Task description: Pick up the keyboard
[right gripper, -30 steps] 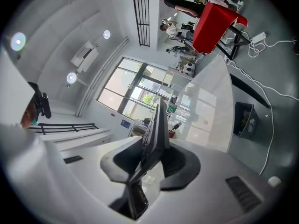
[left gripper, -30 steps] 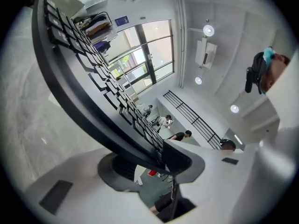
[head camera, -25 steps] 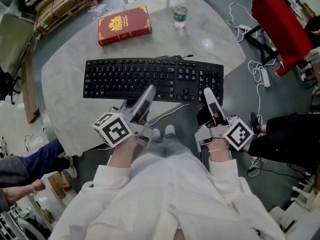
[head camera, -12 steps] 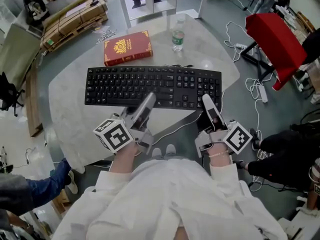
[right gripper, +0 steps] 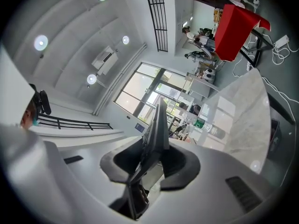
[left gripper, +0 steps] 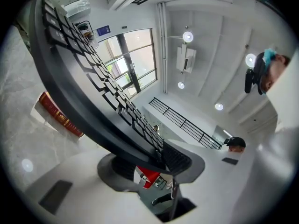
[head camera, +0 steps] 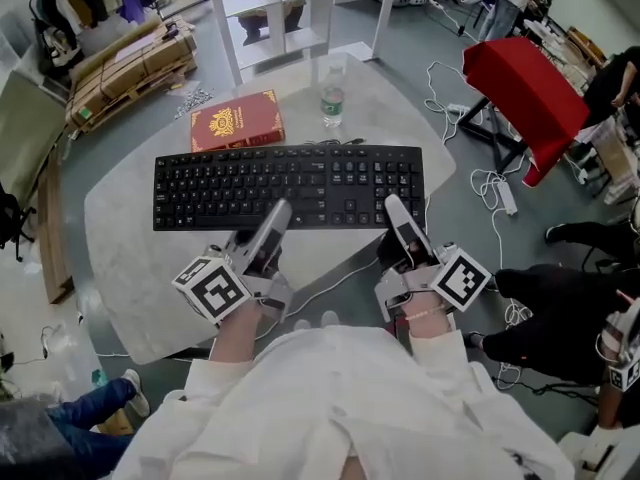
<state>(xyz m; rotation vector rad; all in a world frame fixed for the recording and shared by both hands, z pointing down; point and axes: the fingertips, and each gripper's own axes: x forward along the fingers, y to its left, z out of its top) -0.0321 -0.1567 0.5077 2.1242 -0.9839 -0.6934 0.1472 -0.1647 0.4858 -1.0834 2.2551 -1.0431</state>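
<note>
A black full-size keyboard [head camera: 290, 186] lies across the round marble table [head camera: 125, 258]. My left gripper [head camera: 273, 220] is shut on its near edge left of the middle. My right gripper [head camera: 397, 213] is shut on the near edge at the right, below the number pad. In the left gripper view the keyboard [left gripper: 84, 92] runs slanting between the pads of that gripper [left gripper: 149, 160], and the book shows under it. In the right gripper view the keyboard [right gripper: 156, 134] stands edge-on, clamped in the right gripper [right gripper: 152, 160]. Its cable [head camera: 335, 271] trails over the table's near side.
A red book [head camera: 236, 121] and a water bottle [head camera: 333, 100] stand on the table just beyond the keyboard. A red chair [head camera: 525, 98] and loose floor cables [head camera: 500, 193] are at the right. A seated person's legs [head camera: 560, 318] are at the lower right, a white shelf [head camera: 290, 8] behind.
The head view has shifted, so table and keyboard sit further left and higher in the picture. Both grippers keep the same hold on the keyboard's near edge.
</note>
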